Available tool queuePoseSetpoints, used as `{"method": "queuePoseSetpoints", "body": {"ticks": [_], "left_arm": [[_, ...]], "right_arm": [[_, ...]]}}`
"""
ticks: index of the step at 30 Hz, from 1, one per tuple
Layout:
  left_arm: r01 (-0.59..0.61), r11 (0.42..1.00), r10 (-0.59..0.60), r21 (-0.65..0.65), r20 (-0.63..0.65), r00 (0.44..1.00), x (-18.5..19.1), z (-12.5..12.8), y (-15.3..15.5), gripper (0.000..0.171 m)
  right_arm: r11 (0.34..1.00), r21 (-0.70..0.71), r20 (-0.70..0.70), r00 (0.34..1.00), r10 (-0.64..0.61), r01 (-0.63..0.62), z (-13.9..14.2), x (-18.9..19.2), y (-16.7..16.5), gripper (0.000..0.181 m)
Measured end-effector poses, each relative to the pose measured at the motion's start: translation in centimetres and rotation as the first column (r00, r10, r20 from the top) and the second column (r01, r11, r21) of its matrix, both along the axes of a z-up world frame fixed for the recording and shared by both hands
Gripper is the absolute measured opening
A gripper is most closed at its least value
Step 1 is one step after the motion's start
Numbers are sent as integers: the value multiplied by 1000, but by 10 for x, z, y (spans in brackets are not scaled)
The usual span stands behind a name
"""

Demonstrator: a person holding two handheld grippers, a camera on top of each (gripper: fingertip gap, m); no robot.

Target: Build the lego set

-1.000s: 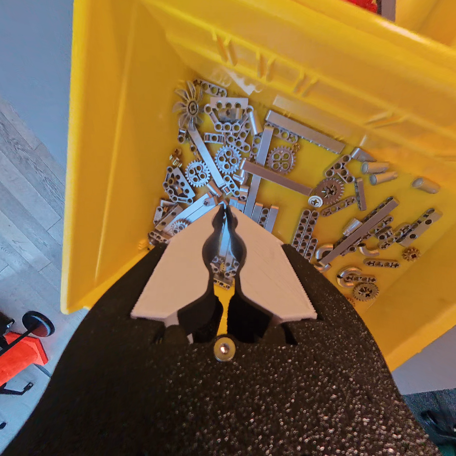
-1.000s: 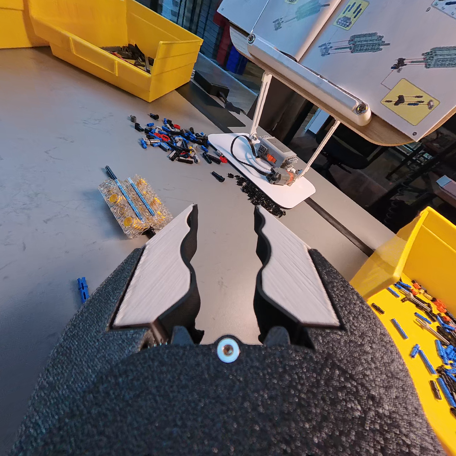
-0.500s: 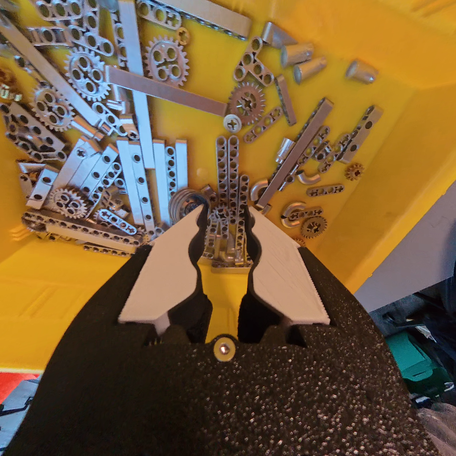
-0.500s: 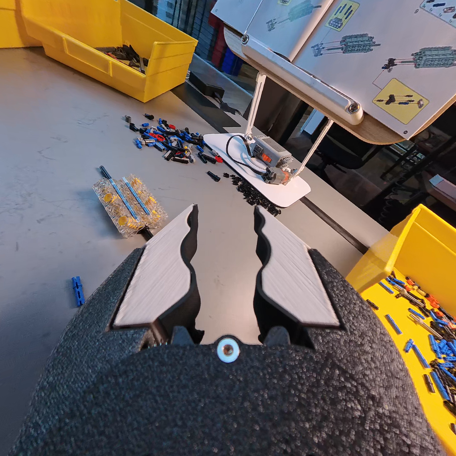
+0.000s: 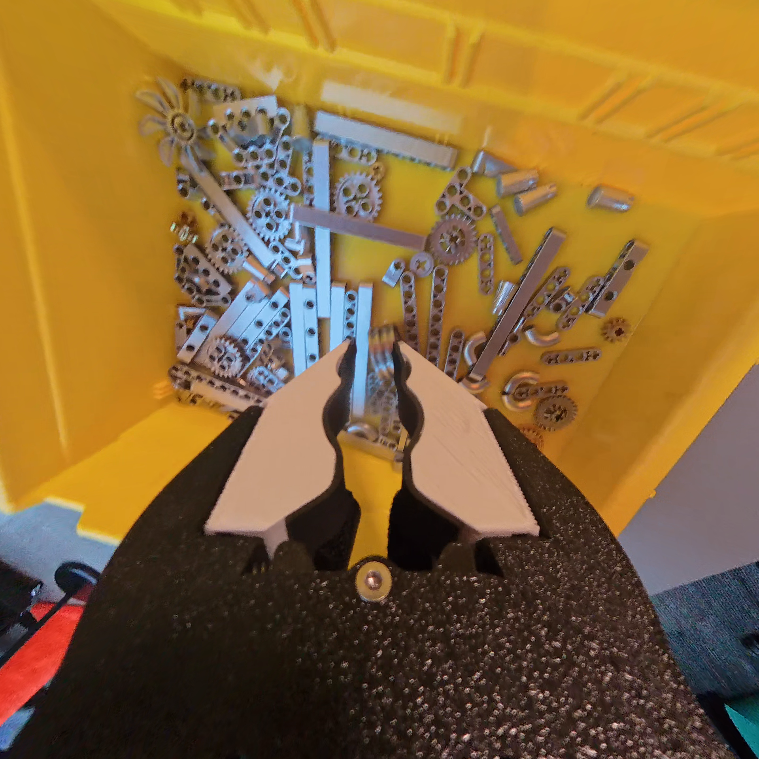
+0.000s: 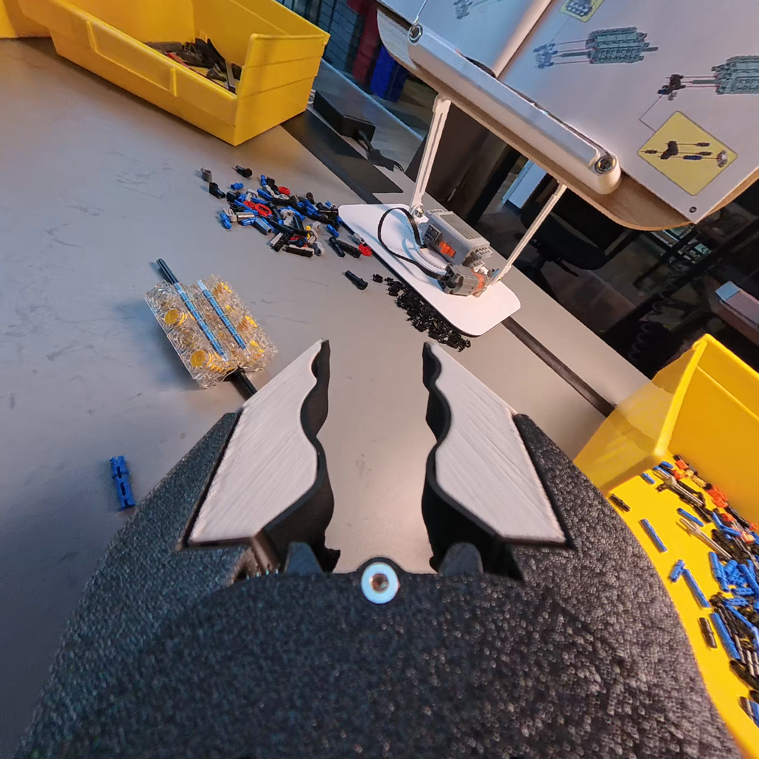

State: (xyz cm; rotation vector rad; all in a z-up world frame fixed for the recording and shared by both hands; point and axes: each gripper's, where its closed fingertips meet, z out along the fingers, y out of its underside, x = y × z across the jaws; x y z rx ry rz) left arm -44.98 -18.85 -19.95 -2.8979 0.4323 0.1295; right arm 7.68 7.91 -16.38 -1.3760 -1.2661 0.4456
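Note:
In the left wrist view my left gripper hangs over a yellow bin of grey beams, liftarms and gears. Its fingers are nearly together on a small grey ribbed wheel, seen edge-on and blurred at the tips. It sits against the right pad; a white beam in the bin shows behind it on the left. In the right wrist view my right gripper is open and empty above the grey table. A clear block assembly with yellow studs and blue axles lies just left of its fingertips.
A blue pin lies near left. A scatter of small blue, black and red parts and black pins lie ahead. A white stand base carries a grey motor unit. Yellow bins stand far left and right. The gap from one gripper's tips to the other's is roughly 60 cm. The left gripper is farther from the blue pin, some 55 cm, than the right, some 11 cm.
My left gripper opened, dipped close into the bin, then closed partway on the ribbed wheel and pulled back up. The wheel lay flat before and now stands edge-on. My right gripper only drifted slightly.

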Motion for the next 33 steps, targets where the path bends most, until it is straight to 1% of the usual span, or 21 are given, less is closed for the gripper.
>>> {"method": "queuePoseSetpoints", "body": {"ticks": [2,4,6,9,11,13,14,15,17,18,20,22,24,25,27,29,31,33], "left_arm": [[-22,998,21,-52,-30,999,-13,4,-14,23],[-34,992,30,-124,-40,999,-21,1,-30,23],[-37,982,35,-184,-16,999,-19,-5,-41,23],[-3,972,7,-235,17,1000,-9,-15,-45,23],[27,968,-20,-250,32,999,-2,-22,-42,21],[55,975,-45,-217,49,998,6,-22,-30,11],[75,979,-64,-189,63,996,10,-21,-22,3],[110,979,-95,-170,98,991,20,-22,-17,0],[178,975,-158,-133,149,976,36,-22,-6,0],[181,976,-166,-122,126,978,35,-21,0,0],[158,985,-155,-72,53,987,24,-10,15,3],[82,997,-82,8,-9,997,4,9,29,7],[-12,1000,14,26,-84,996,-24,21,30,11],[-47,999,47,4,-106,993,-35,23,25,16],[-102,994,94,-49,-142,985,-52,19,13,20],[-129,985,115,-118,-123,986,-57,8,0,27],[-130,974,114,-184,-99,989,-57,-3,-12,29],[-120,964,107,-236,-66,992,-53,-13,-21,32]], "right_arm": [[1000,-2,8,1000,-4,4,-2,-1,1,44],[1000,-3,17,1000,-7,7,-4,-1,2,44],[1000,2,26,1000,-9,9,-5,-2,3,44],[1000,7,30,999,-11,11,-6,-2,3,44],[1000,9,25,1000,-12,12,-5,-1,3,44],[1000,9,22,1000,-13,13,-5,-1,3,43],[1000,10,22,1000,-13,13,-4,-1,3,43],[1000,10,21,1000,-13,12,-5,-1,3,43],[1000,11,21,1000,-11,11,-4,-1,3,43],[1000,13,19,1000,-11,10,-4,0,3,43],[1000,17,12,1000,-10,9,-3,0,2,43],[1000,19,3,1000,-10,9,-1,2,2,43],[1000,18,-13,1000,-6,6,1,3,2,44],[1000,15,-25,1000,-2,2,3,4,1,44],[1000,2,-43,999,22,-22,6,5,-2,45],[995,-47,-66,994,87,-91,9,3,-12,53],[969,-147,-99,977,187,-201,12,-1,-30,59],[936,-220,-117,960,256,-276,13,-4,-44,68]]}}
